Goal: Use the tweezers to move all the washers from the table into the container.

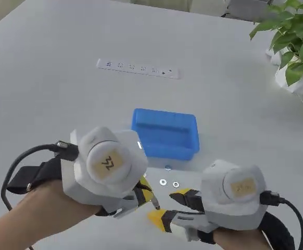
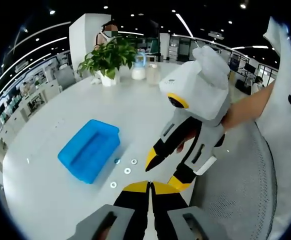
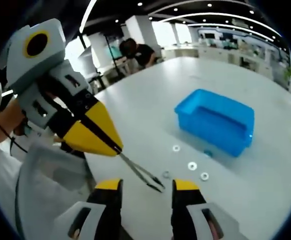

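Thin metal tweezers (image 3: 143, 175) stick out of my left gripper (image 3: 116, 147), which is shut on them. Their tips sit low over the table, just left of a washer (image 3: 166, 174). My right gripper (image 3: 146, 186) is open, one jaw on either side of the tweezer tips. Several small washers (image 1: 163, 182) lie loose on the white table in front of the blue container (image 1: 164, 133). In the head view the left gripper (image 1: 151, 200) and right gripper (image 1: 168, 205) meet near the table's front edge. In the left gripper view my left gripper (image 2: 149, 187) faces the open right gripper (image 2: 164, 172).
A white power strip (image 1: 138, 68) lies beyond the container. A potted plant (image 1: 294, 31) stands at the far right edge of the table. Cables trail from both grippers. Bottles (image 2: 145, 70) stand beside the plant on the far side of the table.
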A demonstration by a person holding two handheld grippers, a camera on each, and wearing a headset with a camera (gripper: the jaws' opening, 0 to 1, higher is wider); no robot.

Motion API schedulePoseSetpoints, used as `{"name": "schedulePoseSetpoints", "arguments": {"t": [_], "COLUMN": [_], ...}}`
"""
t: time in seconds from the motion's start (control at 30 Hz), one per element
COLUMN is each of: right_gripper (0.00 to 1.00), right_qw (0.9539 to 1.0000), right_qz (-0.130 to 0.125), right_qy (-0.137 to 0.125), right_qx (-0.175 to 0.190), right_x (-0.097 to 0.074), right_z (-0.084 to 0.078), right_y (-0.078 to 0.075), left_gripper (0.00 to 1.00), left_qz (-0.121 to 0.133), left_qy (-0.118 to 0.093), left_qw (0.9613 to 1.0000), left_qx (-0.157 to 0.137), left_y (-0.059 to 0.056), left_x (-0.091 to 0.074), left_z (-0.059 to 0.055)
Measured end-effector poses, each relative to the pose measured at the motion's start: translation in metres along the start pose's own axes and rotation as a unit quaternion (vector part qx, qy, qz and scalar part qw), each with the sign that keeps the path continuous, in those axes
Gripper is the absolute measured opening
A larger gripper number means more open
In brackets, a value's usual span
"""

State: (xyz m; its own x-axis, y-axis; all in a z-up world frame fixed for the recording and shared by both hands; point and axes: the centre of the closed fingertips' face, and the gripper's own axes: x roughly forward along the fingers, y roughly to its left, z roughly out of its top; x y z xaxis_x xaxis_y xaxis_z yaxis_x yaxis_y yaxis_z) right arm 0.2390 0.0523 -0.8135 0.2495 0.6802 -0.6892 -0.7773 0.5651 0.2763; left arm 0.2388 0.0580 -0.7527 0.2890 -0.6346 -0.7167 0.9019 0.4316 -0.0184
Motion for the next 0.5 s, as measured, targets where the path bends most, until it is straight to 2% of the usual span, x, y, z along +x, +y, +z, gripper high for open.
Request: {"name": "schedulePoseSetpoints", "arguments": {"t": [0.13,0.2,0.3,0.5], "right_gripper": [0.26,0.18,0.15,0.1], "right_qw": [0.9998,0.9996,0.9992,0.9993], "right_qz": [0.009,0.015,0.025,0.022], "right_qy": [0.006,0.006,0.009,0.003], "right_qx": [-0.019,-0.023,-0.031,-0.03], "right_x": [0.009,0.011,0.015,0.017], "right_z": [0.004,0.007,0.011,0.015], "right_y": [-0.003,-0.003,-0.006,-0.012], "left_gripper": [0.0,0.0,0.0,0.0], "left_qz": [-0.001,-0.003,-0.002,0.001], "left_qy": [-0.002,-0.005,-0.011,-0.009], "left_qw": [1.0,0.9999,0.9999,0.9998], "left_qx": [0.007,0.008,0.012,0.018], "left_y": [0.003,0.005,0.007,0.012], "left_x": [-0.001,-0.001,0.0,0.001], "left_z": [0.004,0.006,0.01,0.012]}}
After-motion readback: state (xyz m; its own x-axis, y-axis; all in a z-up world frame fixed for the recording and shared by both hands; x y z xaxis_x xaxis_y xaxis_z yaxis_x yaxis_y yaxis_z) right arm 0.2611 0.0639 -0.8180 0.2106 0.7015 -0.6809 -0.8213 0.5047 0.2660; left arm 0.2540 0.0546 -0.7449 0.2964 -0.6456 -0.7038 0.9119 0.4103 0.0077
